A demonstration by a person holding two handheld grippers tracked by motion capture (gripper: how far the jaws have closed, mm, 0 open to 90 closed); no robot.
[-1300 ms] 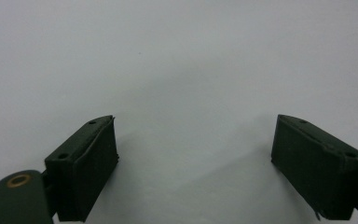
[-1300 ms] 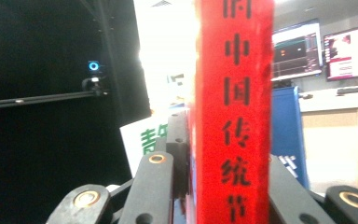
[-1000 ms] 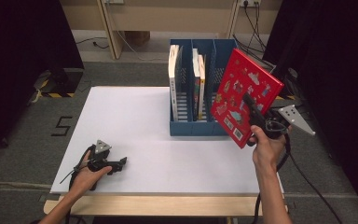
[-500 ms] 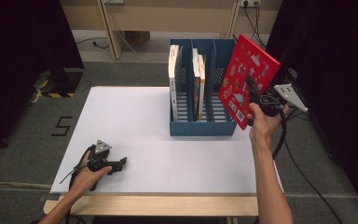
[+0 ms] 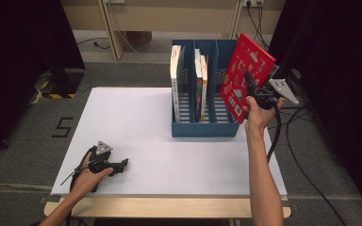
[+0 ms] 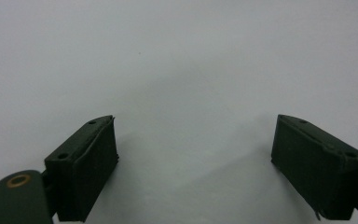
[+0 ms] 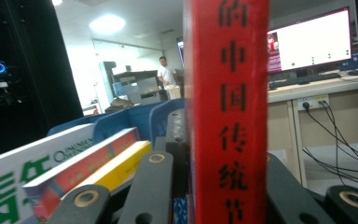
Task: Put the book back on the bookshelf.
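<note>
A red book [image 5: 246,75] is held up, tilted, above the right end of the blue file rack [image 5: 202,127]. My right gripper [image 5: 253,92] is shut on it; in the right gripper view the red spine [image 7: 226,112] with black characters stands between the jaws. The rack holds a white book [image 5: 175,82] in its left slot and two more books [image 5: 201,84] in the middle slot. My left gripper [image 5: 122,165] rests on the white table [image 5: 132,122] at the front left, jaws open; in the left gripper view its fingertips [image 6: 86,163] stand wide apart over bare table.
The rack's right slot [image 5: 221,106] lies under the red book. Cables [image 5: 301,141] trail on the floor to the right of the table. Dark curtains stand on both sides. A wooden edge [image 5: 169,207] runs along the table's front.
My right hand has carried the red book up and away from me, toward the rack's right end. The left hand and its gripper have stayed put.
</note>
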